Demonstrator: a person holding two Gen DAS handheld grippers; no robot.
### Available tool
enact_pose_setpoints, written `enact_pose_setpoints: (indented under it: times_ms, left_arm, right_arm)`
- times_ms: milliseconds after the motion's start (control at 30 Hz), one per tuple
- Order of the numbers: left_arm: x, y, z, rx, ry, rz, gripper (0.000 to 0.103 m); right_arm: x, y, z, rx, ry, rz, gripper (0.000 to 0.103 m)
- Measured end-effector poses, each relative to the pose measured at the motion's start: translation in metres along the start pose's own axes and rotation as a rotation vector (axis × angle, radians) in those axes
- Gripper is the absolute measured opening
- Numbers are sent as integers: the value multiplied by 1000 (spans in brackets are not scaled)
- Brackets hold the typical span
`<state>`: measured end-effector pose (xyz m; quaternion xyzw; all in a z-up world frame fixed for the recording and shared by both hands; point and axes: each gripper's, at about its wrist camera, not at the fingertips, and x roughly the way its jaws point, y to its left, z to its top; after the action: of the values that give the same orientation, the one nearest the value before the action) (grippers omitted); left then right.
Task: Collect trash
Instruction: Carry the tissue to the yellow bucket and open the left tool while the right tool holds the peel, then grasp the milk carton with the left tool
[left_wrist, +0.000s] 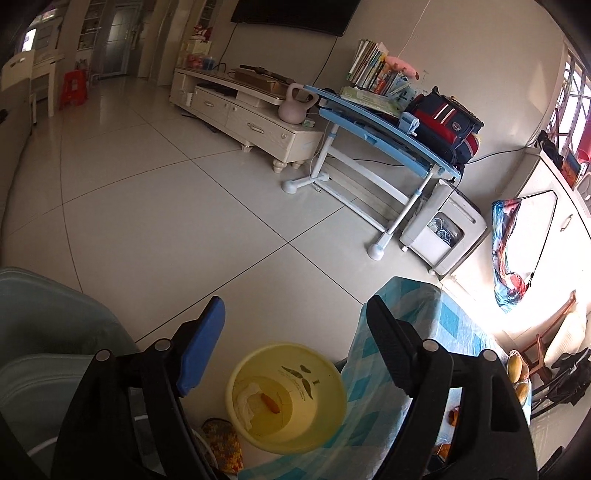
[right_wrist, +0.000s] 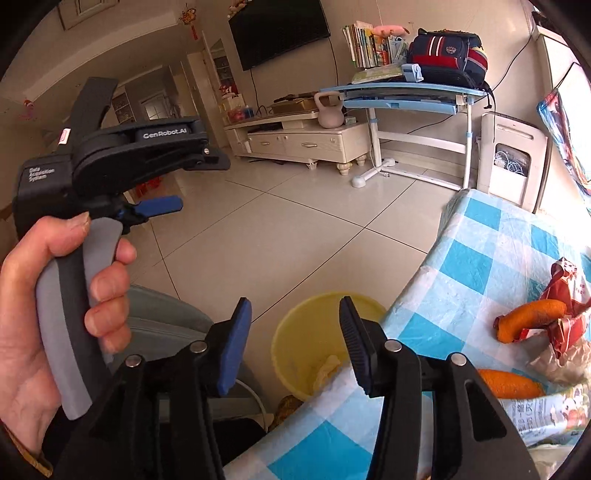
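Apparently both tools (left_wrist: 295, 336) (right_wrist: 295, 332) wide, empty.

1. Daylit and bright overall; strongest light from the window (left_wrist: 570, 92) at far right.
2. Blown-out glare on the floor (left_wrist: 476, 291) below it in the left wrist view, detail lost there.
3. Soft sheen across the pale tiles; shadows faint and diffuse.
4. Heavy fisheye bending: tile seams and walls curved, black vignette in all corners.
5. Sharp at centre, softer toward the rims; near gripper fingers (right_wrist: 236, 347) slightly soft.
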<state>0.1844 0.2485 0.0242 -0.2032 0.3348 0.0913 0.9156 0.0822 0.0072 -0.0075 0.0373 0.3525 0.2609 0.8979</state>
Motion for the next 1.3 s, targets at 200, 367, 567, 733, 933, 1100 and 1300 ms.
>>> enact_pose_setpoints:
  times_ms: [200, 367, 567, 733, 933, 1100, 1300]
  left_arm:
    - [-10, -31, -11, 126, -19, 20, 76]
    - [-10, -66, -36, 192, 31, -48, 76]
    - [-5, -120, -77, 369, 102, -106, 76]
    - [-9, -139, -96, 495, 85, -85, 77]
    - [8, -134, -91, 445, 156, -111, 78]
    - [15, -131, -90, 403, 190, -139, 79]
    - [17, -136, -91, 416, 203, -162, 80]
  right_arm:
    - [-58, -8, -62, -28, -20, -81, 51]
    - [-93, -36, -94, 43, -9, -168, 51]
    - [-109, -72, -101, 160, -44, -241, 51]
    - [-109, -77, -107, 183, -52, -233, 51]
    - [-106, -69, -104, 148, -67, -177, 51]
    - [-86, -52, -82, 36, -45, -121, 51]
    - [-42, -61, -67, -90, 80, -173, 53]
